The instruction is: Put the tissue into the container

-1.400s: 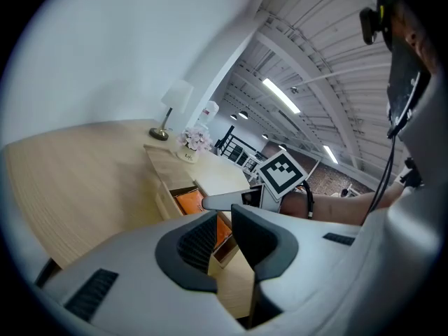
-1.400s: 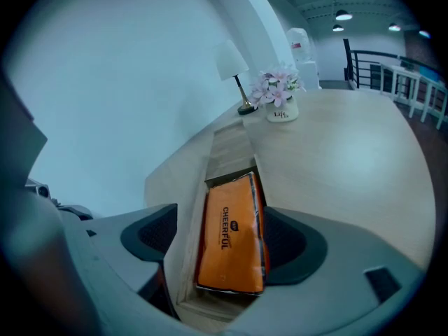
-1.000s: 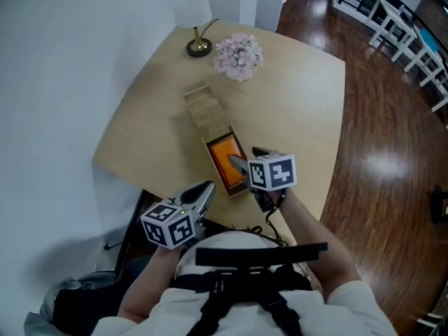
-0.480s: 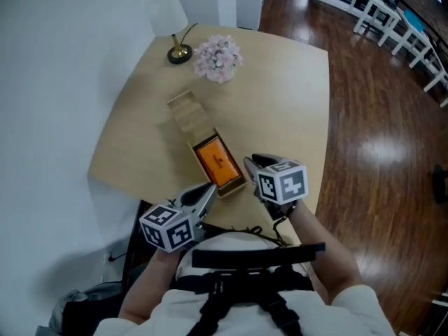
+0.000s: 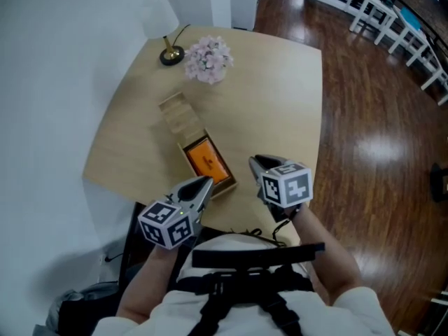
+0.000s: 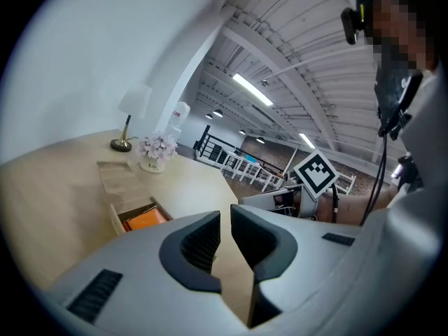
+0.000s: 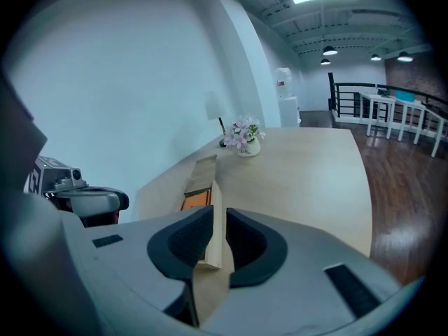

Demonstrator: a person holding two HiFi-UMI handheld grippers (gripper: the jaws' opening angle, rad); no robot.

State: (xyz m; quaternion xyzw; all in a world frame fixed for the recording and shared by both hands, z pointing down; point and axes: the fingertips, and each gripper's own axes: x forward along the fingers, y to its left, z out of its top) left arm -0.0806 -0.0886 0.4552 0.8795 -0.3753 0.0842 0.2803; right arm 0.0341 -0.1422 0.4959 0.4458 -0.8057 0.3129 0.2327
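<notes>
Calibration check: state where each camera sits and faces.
Head view: on the person's head, steeply down at the table; forearms, left claw, right claw show.
Left gripper view: on that claw, facing the flower pot; own jaws, right claw's marker cube show.
Right gripper view: on that claw, facing the wooden box; its empty jaws, just now closing, and left claw show.
All share the orange tissue pack.

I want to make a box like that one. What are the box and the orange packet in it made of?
The box looks like pale, unpainted wood: light tan, matte, with flat board-like walls. The orange packet is probably soft plastic wrap, going by its smooth face and bright printed colour, though from here it could be paper.
</notes>
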